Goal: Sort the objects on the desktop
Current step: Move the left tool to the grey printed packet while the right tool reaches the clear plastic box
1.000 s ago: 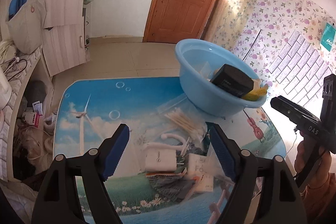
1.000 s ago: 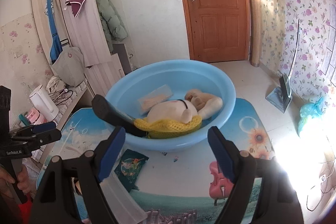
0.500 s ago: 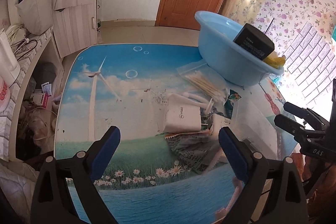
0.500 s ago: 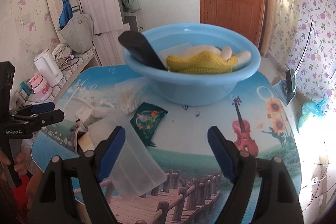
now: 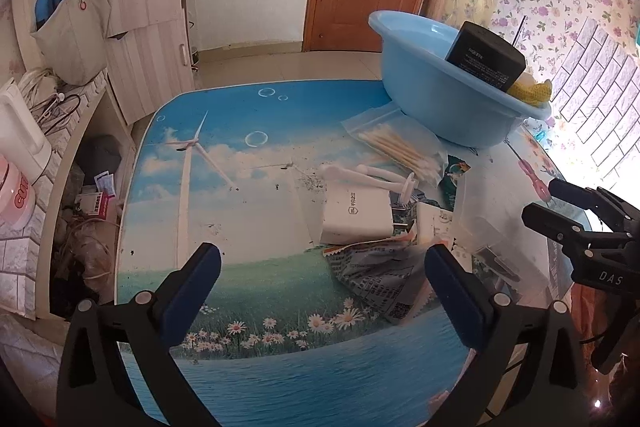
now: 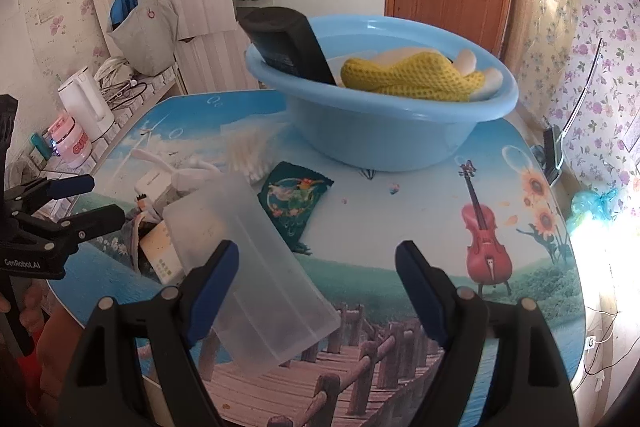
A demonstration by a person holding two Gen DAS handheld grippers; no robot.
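The basin (image 6: 384, 131) stands at the far side of the table (image 5: 248, 155) as the collecting place, and it already holds a black box (image 6: 288, 47) leaning on its rim and a yellow knit piece (image 6: 408, 77). The unsorted things lie in a loose heap just in front of it: a bag of swabs (image 5: 400, 147), a white charger (image 5: 356, 215), white plastic sticks (image 5: 360, 175), a printed sachet (image 5: 384, 275), a green packet (image 6: 294, 199) and a clear box (image 6: 256, 267), which lies on its side nearest the person.

The left gripper (image 5: 320, 291) hangs above the near edge of the table, tilted down toward the heap. Its jaws are opening, near their widest, with nothing between them, probably to straddle the charger or the sachet. The right gripper (image 6: 316, 287) hovers released, jaws apart and empty. Its left finger (image 6: 212, 279) overlaps the clear box in the view, but whether it touches cannot be told. That box looks like its likely pick.

A second ago the left gripper's jaws stood much narrower and directly over the heap. Now they are wide, the camera sits lower and the heap lies ahead, to the right. The right camera then looked down into the basin. Now it has dropped so the basin shows side-on and the clear box fills the foreground. Its opening is unchanged.
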